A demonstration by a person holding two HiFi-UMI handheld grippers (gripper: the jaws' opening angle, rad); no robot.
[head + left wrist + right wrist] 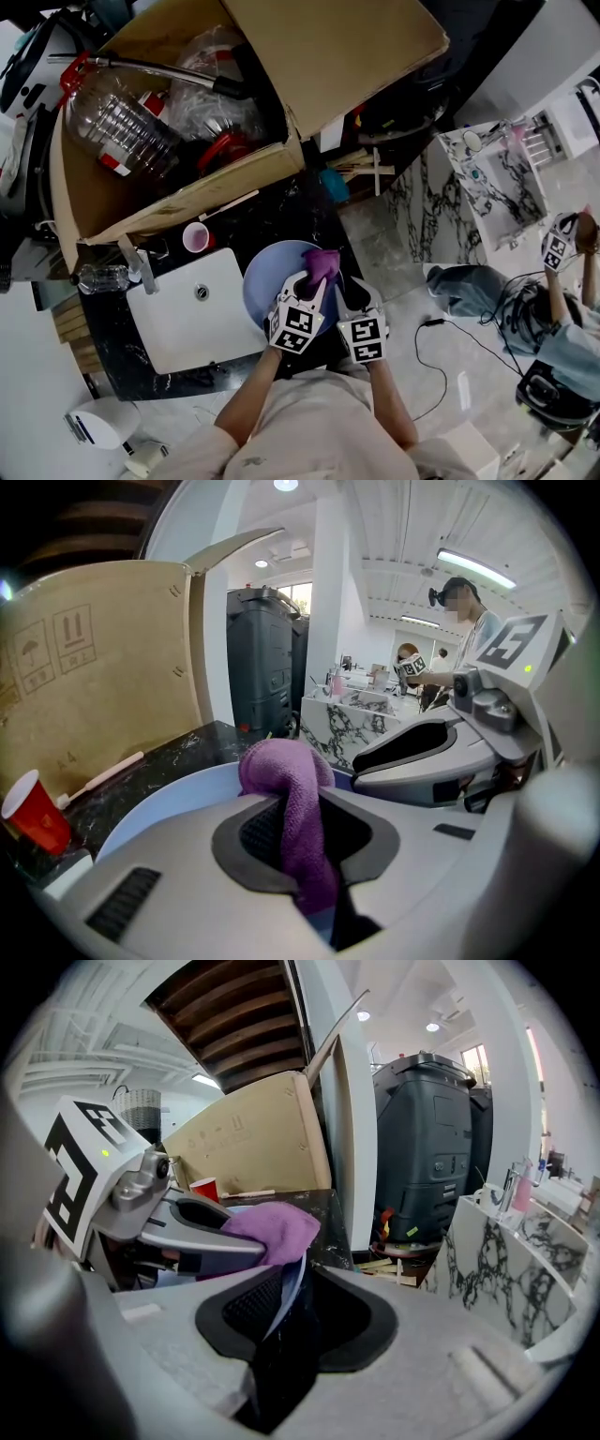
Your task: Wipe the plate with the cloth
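White sink [187, 319] lies just left of the pale blue plate [267, 281] on the black table [272, 220], and a red cup [36, 810] stands to the plate's upper left. Over the plate's right part, the left tool [298, 841] is clamped on the purple cloth [322, 262]. The cloth's long axis runs along the jaws, its bunched end pointing away from the person. At the plate's right edge, the right tool [286, 1312] pinches the rim.
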